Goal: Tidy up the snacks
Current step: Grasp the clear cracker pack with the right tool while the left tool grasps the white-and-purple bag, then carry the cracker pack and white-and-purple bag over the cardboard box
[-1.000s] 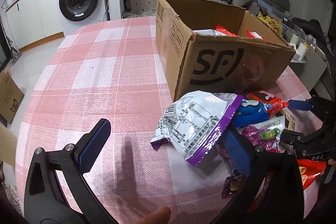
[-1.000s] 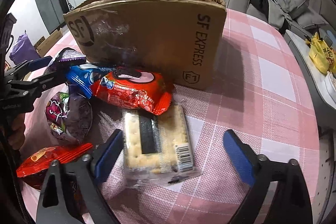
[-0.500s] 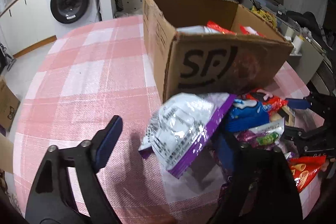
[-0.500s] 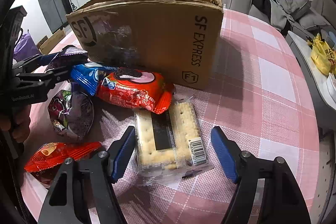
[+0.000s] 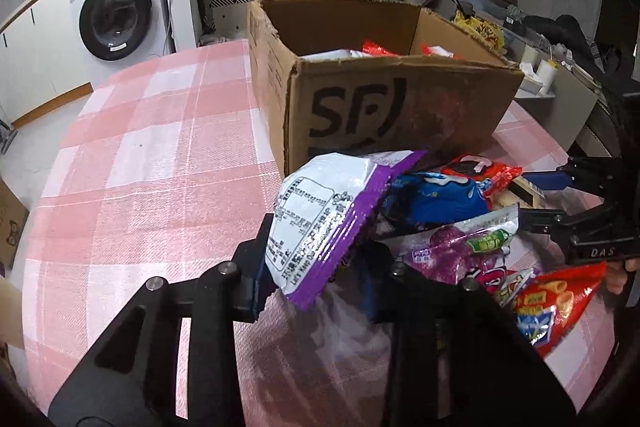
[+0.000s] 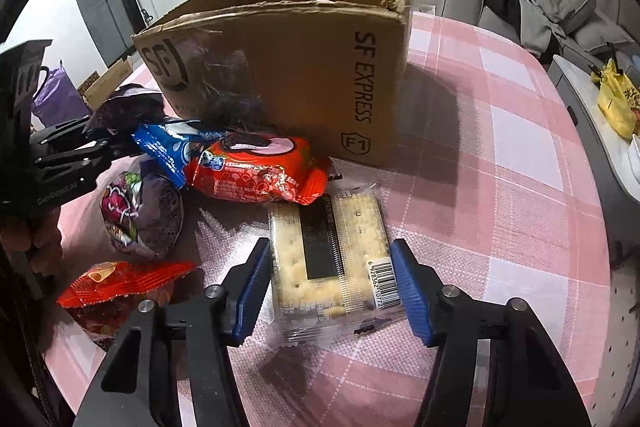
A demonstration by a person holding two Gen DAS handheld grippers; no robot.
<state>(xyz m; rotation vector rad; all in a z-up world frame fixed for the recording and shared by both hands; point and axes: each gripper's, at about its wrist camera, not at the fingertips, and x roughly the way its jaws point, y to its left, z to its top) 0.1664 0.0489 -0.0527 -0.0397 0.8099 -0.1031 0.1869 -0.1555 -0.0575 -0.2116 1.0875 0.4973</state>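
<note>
Only leftward: snacks (image 5: 374, 50) inside box (image 5: 400, 107)

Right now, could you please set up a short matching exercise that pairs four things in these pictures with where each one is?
Things:
1. purple and white bag
2. cracker pack
3. cardboard box
4. red wafer bag

Places:
A. lying between the box and the cracker pack
B. pinched in the left gripper
C. standing open behind the snack pile
D. between the blue pads of the right gripper

Pairs: 1-B, 2-D, 3-C, 4-A
</note>
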